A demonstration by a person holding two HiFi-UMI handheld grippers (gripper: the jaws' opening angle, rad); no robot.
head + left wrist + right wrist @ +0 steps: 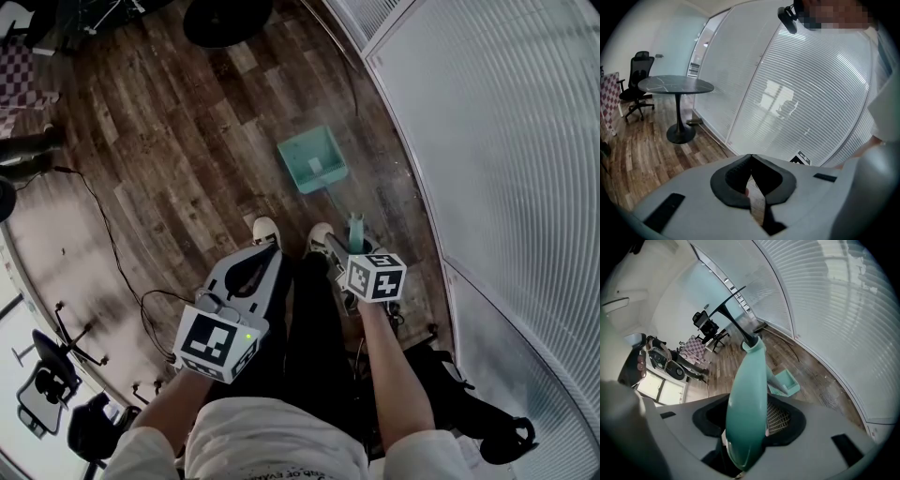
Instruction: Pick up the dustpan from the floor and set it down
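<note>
Down on the wood floor (pixel 178 159), in front of the person's shoes, sits the green dustpan (pixel 314 161). Its open box part lies flat on the boards, close to the big glass wall (pixel 506 141).

The dustpan has a long handle (pixel 355 230). The handle goes from the box back toward the person and up into the right gripper (pixel 349 251). So the long way of the dustpan points away from the feet, along the glass wall.

From the right gripper view, the handle (pixel 747 413) stands between the two jaws of the right gripper (pixel 750 420), and the box (pixel 783 383) shows far down past it. The jaws stand partly wide. A dark gap shows on one side of the handle, so they do not seem to squeeze it (it looks loose in there, I think). The box already rests on the floor, so the setting-down part looks nearly done.

The left gripper (pixel 265 247) hangs on the other side of the person's legs, well apart from the dustpan. Its jaws (pixel 751 159) are pressed together at the tips, with nothing in them.

The right hand is the near one. To let go cleanly, it would need to pull back along the handle, away from the box, or the handle could tip over.
</note>
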